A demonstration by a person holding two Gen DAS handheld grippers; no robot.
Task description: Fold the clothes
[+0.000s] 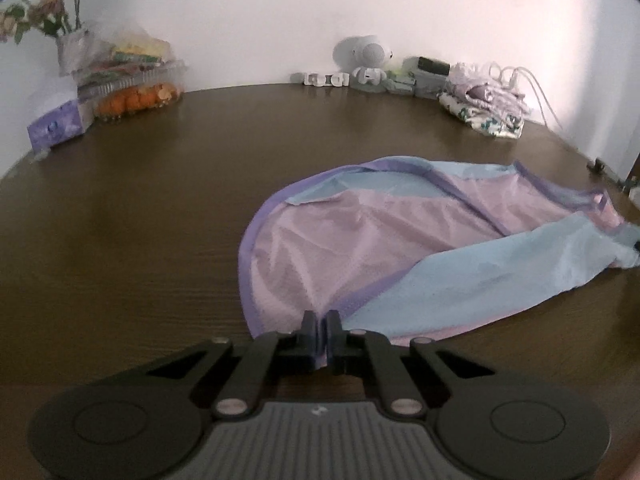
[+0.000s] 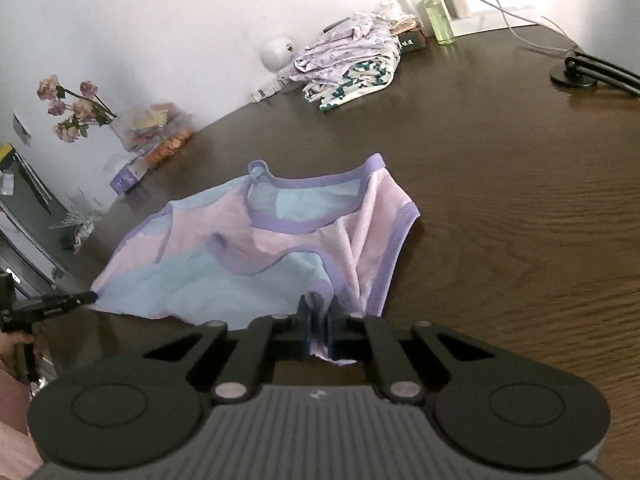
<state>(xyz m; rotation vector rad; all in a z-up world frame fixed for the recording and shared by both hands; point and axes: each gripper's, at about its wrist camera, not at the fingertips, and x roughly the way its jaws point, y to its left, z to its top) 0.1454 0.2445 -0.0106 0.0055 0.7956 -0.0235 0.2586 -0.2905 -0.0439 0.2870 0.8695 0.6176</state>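
A small pink and pale blue top with purple trim point(image 1: 360, 248) lies spread on the dark wooden table point(image 1: 120, 220). My left gripper point(image 1: 321, 320) is shut on the near hem of this garment, and a pinch of cloth shows between its fingers. In the right wrist view the same top point(image 2: 280, 240) lies ahead, neckline away from me. My right gripper point(image 2: 319, 308) is shut on its near edge, with pink cloth hanging out below the jaws. The left gripper's tip point(image 2: 76, 299) shows at the garment's left corner.
A pile of folded patterned clothes point(image 1: 484, 108) sits at the back by the wall, beside a white round device point(image 1: 364, 54) and cables. A vase of flowers point(image 1: 68, 40), a fruit box point(image 1: 136, 96) and a purple tissue box point(image 1: 56, 128) stand back left. A green bottle point(image 2: 440, 16) and black stand point(image 2: 580, 72) are far right.
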